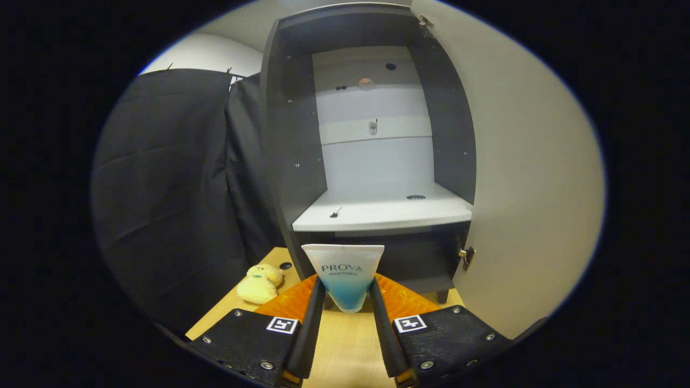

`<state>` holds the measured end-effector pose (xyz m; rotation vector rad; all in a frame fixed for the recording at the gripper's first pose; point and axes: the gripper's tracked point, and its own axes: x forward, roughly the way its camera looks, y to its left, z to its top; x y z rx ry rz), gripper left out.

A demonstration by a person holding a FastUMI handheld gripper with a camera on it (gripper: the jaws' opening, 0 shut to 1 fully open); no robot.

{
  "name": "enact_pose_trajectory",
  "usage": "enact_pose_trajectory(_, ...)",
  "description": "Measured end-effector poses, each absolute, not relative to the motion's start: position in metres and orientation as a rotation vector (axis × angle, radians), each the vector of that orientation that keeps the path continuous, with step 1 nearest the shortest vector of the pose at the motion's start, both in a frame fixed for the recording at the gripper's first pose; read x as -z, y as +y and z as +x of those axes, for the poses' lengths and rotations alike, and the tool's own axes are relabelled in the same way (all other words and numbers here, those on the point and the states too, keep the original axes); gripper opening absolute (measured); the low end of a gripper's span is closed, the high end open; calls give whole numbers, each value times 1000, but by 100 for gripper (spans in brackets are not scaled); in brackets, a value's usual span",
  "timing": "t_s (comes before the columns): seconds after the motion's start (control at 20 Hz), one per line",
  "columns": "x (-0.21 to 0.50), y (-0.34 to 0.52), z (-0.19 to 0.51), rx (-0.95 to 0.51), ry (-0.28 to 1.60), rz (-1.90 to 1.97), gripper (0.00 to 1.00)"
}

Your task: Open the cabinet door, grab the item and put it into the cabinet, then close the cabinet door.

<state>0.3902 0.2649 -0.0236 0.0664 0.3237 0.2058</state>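
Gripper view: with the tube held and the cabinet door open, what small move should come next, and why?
Probably lift and carry forward. The tool is shut on the white-and-blue squeeze tube, which sits below the white shelf of the dark grey cabinet. The pale door stands open, so raising the tube to shelf height seems next.

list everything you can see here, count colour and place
cabinet: 1, dark grey with pale back, beyond the fingers
cabinet door: 1, off-white, swung open at the cabinet's right
shelf: 1, white, inside the cabinet
tube: 1, white fading to blue, between the fingers
plush toy: 1, yellow, on the table left of the tube
table: 1, light wood, under the fingers
black cloth: left of the cabinet
gripper: 1, black and orange, both fingers pressing the tube
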Motion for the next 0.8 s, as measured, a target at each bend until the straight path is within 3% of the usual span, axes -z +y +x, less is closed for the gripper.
enact_pose_trajectory(0.45, -55, 266, 499, -183, 253, 95, 51)
enact_pose_trajectory(0.8, -30, 254, 581, -111, 371, 65, 51)
